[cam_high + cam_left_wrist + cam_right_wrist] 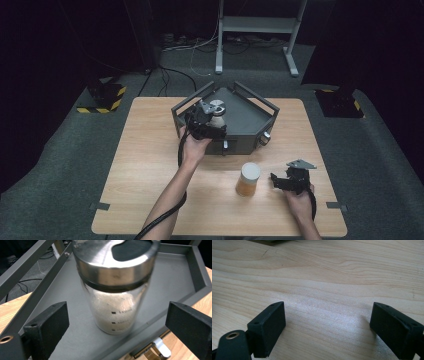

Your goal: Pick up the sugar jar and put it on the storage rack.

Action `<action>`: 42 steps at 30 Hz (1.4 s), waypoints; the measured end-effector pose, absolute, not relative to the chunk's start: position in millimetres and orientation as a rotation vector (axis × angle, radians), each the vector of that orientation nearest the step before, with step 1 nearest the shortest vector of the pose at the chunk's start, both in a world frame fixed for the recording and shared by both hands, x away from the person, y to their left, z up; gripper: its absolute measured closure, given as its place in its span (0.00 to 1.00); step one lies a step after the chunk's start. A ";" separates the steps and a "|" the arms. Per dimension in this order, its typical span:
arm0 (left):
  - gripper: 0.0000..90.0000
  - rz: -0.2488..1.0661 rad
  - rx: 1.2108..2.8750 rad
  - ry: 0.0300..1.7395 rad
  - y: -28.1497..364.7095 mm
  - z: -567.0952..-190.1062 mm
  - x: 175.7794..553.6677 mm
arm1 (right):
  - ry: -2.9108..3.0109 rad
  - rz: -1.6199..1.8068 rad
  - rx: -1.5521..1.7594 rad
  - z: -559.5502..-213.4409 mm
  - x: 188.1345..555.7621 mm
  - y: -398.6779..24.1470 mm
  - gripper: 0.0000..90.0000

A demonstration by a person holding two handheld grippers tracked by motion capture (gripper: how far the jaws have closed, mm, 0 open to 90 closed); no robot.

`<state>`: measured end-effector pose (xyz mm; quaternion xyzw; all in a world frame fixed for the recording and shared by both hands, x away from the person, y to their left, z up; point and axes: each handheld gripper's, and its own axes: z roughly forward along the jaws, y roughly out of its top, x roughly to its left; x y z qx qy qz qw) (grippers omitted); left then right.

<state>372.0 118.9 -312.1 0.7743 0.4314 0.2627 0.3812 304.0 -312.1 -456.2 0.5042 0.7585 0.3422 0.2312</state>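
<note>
A light wooden surface point(150, 165) with visible grain stands on a grey carpeted floor point(65, 150). A dark grey metal tray point(250, 117) with raised rails sits at the surface's far middle, directly ahead of the left tool point(210, 120), and a shaker jar point(116, 287) with a steel lid stands upright in it. Nearer the front, a jar with a white lid point(248, 179) and amber contents stands upright on the bare wood, just left of the right tool point(280, 181).
</note>
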 end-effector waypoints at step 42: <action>0.04 0.617 2.010 1.123 141.6 -371.2 313.5 | 2.086 0.940 1.386 -456.1 304.0 -312.1 0.14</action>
